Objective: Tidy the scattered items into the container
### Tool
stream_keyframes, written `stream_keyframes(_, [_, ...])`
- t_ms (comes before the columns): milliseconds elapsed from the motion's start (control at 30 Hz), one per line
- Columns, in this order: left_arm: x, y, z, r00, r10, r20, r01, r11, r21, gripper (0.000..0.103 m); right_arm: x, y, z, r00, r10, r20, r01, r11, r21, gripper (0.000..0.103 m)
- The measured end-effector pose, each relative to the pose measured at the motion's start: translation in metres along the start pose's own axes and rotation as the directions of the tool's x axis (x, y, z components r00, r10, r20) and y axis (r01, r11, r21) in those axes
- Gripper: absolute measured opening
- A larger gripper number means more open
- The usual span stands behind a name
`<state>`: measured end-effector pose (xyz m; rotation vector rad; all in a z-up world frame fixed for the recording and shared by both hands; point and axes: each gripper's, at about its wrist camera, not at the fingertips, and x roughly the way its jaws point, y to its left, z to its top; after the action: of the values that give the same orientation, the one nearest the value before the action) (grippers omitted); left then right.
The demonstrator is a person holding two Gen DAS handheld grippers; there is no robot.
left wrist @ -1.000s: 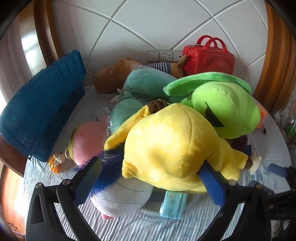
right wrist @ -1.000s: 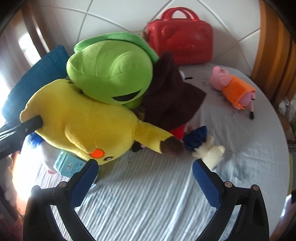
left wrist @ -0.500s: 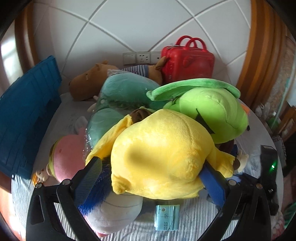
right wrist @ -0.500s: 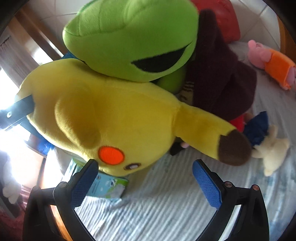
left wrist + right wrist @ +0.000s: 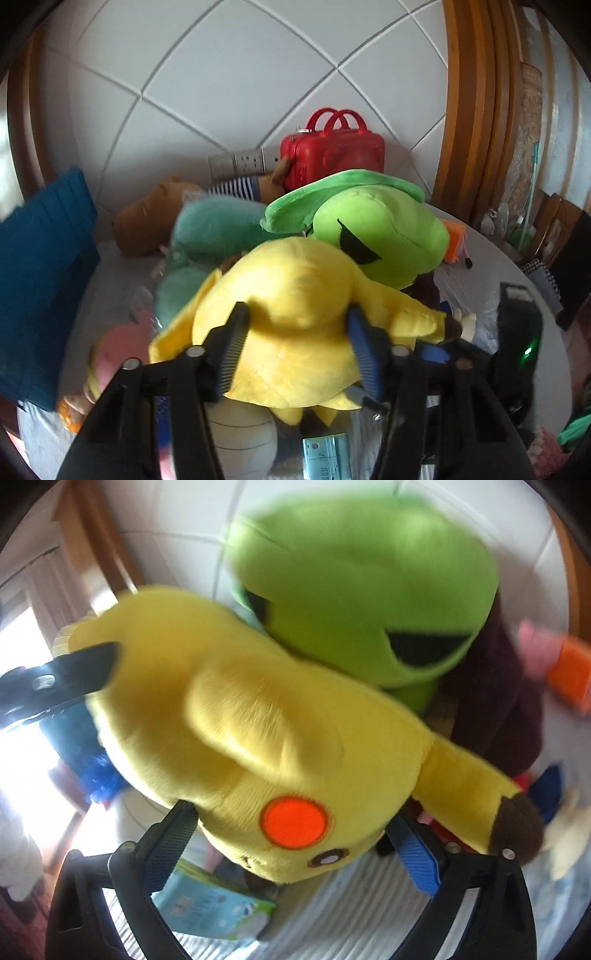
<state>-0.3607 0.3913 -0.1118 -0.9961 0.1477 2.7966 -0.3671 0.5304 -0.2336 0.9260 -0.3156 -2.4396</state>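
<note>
Already the left claw (image 5: pixel 295 347) was closing on the yellow plush toy's (image 5: pixel 295 317) rear at lower centre, while the right claw (image 5: pixel 291 845), spread but closing, straddled its cheek.

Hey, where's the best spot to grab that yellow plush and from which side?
Grip the yellow plush across its rounded body, from the near, uncovered side, as the left hand-held gripper is closing on it now. The green plush leans on its far side, and the thin brown-tipped ear would let it dangle.
</note>
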Motion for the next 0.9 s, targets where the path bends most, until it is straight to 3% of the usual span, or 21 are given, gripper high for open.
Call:
stream_keyframes(133, [-0.009, 0.01, 0.0, 0.996, 0.002, -0.084, -0.005, 1.0, -0.029, 0.051, -0.036, 0.011, 0.023, 0.998, 0.012, 0.061, -0.011, 1.0, -0.018, 0.08])
stream_keyframes(167, [-0.008, 0.014, -0.005, 0.994, 0.022, -0.103, -0.026, 0.999, -0.033, 0.06, -0.038, 0.016, 0.03, 0.999, 0.024, 0.037, -0.023, 0.999, -0.029, 0.078])
stream_keyframes(233, [-0.002, 0.025, -0.015, 0.986, 0.097, -0.133, -0.103, 0.994, -0.037, 0.063, -0.018, 0.02, 0.037, 0.998, -0.02, -0.066, 0.019, 1.0, -0.019, 0.078])
stream_keyframes(300, [0.013, 0.037, -0.027, 0.964, 0.199, -0.177, -0.208, 0.977, -0.037, 0.063, -0.005, 0.015, 0.036, 0.99, -0.025, -0.137, 0.03, 0.999, 0.034, 0.078])
stream_keyframes(333, [0.023, 0.044, -0.034, 0.952, 0.212, -0.219, -0.227, 0.973, -0.046, 0.063, -0.011, 0.014, 0.035, 0.99, -0.03, -0.141, 0.038, 0.998, 0.053, 0.078])
stream_keyframes(433, [0.027, 0.057, -0.05, 0.961, 0.142, -0.238, -0.174, 0.977, -0.12, 0.063, -0.025, 0.012, 0.022, 0.984, -0.109, -0.141, 0.11, 0.994, 0.006, 0.078])
stream_keyframes(533, [0.015, 0.05, -0.057, 0.976, 0.122, -0.179, -0.141, 0.985, -0.098, 0.063, -0.045, -0.004, 0.006, 0.98, -0.123, -0.159, 0.13, 0.991, 0.031, 0.078])
stream_keyframes(633, [0.01, 0.046, -0.055, 0.979, 0.108, -0.17, -0.127, 0.987, -0.101, 0.063, -0.06, -0.012, -0.002, 0.977, -0.141, -0.158, 0.151, 0.987, 0.056, 0.075])
stream_keyframes(800, [-0.022, 0.058, -0.028, 0.995, 0.086, -0.056, -0.095, 0.978, -0.184, 0.063, -0.103, 0.014, 0.034, 0.986, -0.158, -0.058, 0.159, 0.987, 0.002, 0.071])
stream_keyframes(900, [-0.002, 0.038, -0.021, 0.994, 0.008, -0.111, -0.022, 0.991, -0.131, 0.063, -0.113, 0.018, 0.043, 0.982, -0.187, -0.037, 0.187, 0.982, -0.007, 0.071])
